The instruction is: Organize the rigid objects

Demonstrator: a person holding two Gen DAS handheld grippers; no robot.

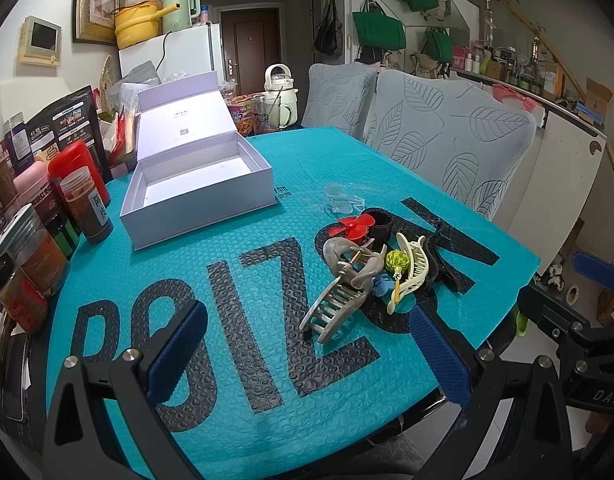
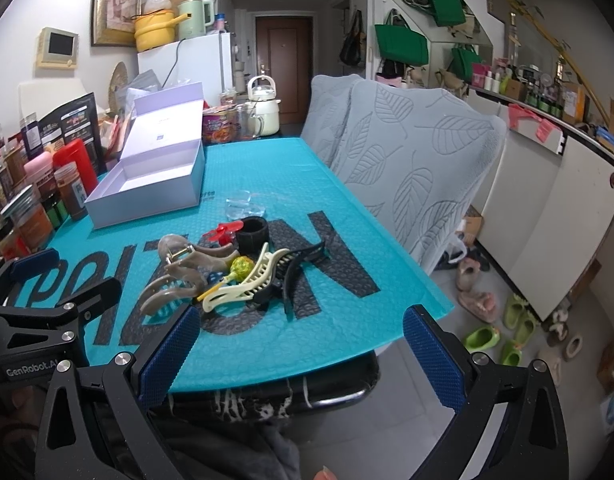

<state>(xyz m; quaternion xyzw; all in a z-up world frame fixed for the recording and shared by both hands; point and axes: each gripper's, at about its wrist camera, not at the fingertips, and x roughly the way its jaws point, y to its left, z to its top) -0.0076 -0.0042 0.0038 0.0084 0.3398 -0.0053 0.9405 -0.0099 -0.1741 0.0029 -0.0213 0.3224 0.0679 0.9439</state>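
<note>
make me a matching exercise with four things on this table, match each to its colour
Things:
1. big hair clip
2. box
3. small fan
4. mat

Colours:
a. red
b. teal with black letters
c. pale lilac
d. marbled beige

Pairs: 1-d, 2-c, 3-a, 4-b
</note>
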